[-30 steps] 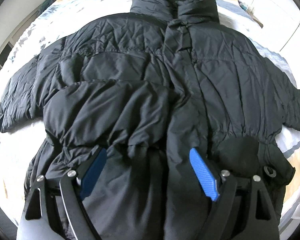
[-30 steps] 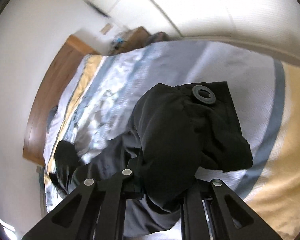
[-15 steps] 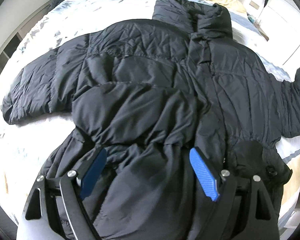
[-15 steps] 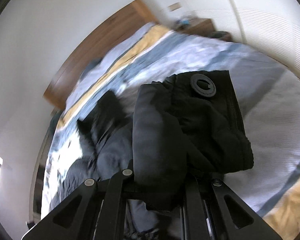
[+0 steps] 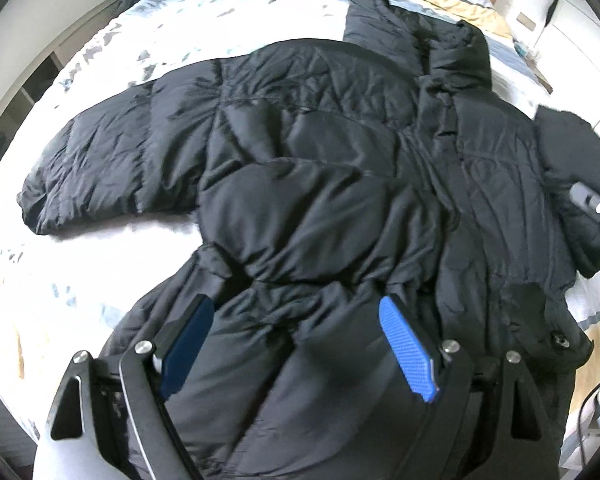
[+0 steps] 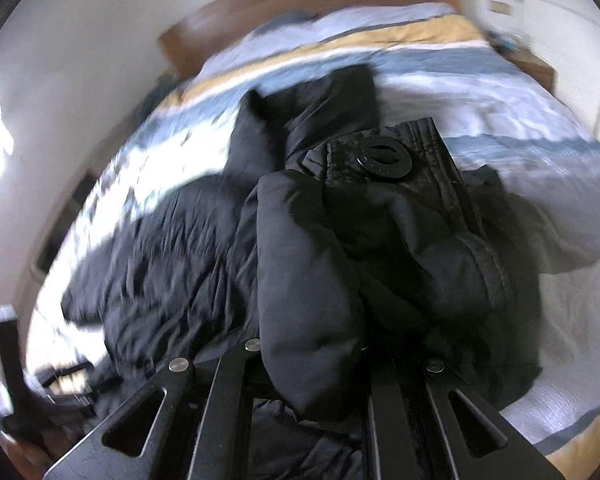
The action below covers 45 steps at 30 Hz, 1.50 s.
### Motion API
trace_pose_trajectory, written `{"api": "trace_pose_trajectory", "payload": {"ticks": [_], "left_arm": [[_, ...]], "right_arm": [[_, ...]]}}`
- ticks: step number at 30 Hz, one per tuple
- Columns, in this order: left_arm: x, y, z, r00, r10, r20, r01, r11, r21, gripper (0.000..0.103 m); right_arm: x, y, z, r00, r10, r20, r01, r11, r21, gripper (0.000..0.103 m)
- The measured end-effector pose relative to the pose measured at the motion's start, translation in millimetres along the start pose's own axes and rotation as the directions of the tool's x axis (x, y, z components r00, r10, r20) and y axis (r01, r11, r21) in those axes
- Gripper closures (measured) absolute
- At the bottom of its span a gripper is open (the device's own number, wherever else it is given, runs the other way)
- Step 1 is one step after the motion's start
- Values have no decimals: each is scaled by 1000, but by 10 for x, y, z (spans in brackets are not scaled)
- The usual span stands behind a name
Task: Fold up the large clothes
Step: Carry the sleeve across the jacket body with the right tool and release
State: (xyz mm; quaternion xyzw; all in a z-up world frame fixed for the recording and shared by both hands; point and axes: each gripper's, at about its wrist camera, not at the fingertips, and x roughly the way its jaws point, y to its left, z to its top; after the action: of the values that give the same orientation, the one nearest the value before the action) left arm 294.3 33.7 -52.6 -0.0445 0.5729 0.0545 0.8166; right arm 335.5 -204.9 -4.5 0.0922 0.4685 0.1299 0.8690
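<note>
Left wrist view: the big black jacket (image 5: 320, 184) lies face up on the bed (image 5: 100, 264). The left gripper (image 5: 296, 344) hovers over its bottom edge with fingers spread wide, holding nothing. The right gripper (image 6: 312, 364) has its fingers pinching the sleeve (image 6: 364, 248). To fold well, lay the sleeve flat across the chest and smooth it. No writing can be read.

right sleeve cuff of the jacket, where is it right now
The cuff is clamped in the right gripper, lifted over the jacket's right side; in the left wrist view it sits at the far right edge.
</note>
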Motion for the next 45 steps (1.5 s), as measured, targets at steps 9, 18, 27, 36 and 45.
{"api": "trace_pose_trajectory", "payload": {"ticks": [9, 18, 27, 36, 45], "left_arm": [[-51, 368, -58, 998, 61, 1, -61, 998, -29, 18], [-224, 478, -108, 997, 73, 8, -72, 996, -49, 18], [-352, 4, 47, 998, 55, 39, -55, 998, 1, 18], [55, -989, 408, 992, -96, 88, 93, 995, 35, 18], [746, -1340, 366, 984, -83, 157, 60, 988, 144, 17]], "right_arm": [[570, 583, -453, 987, -69, -146, 42, 982, -186, 85], [683, 1009, -742, 978, -42, -204, -15, 963, -270, 29], [187, 1196, -726, 981, 26, -191, -87, 945, -315, 25], [-237, -88, -64, 971, -240, -14, 232, 950, -206, 25], [324, -609, -101, 976, -185, -112, 166, 973, -162, 26]]}}
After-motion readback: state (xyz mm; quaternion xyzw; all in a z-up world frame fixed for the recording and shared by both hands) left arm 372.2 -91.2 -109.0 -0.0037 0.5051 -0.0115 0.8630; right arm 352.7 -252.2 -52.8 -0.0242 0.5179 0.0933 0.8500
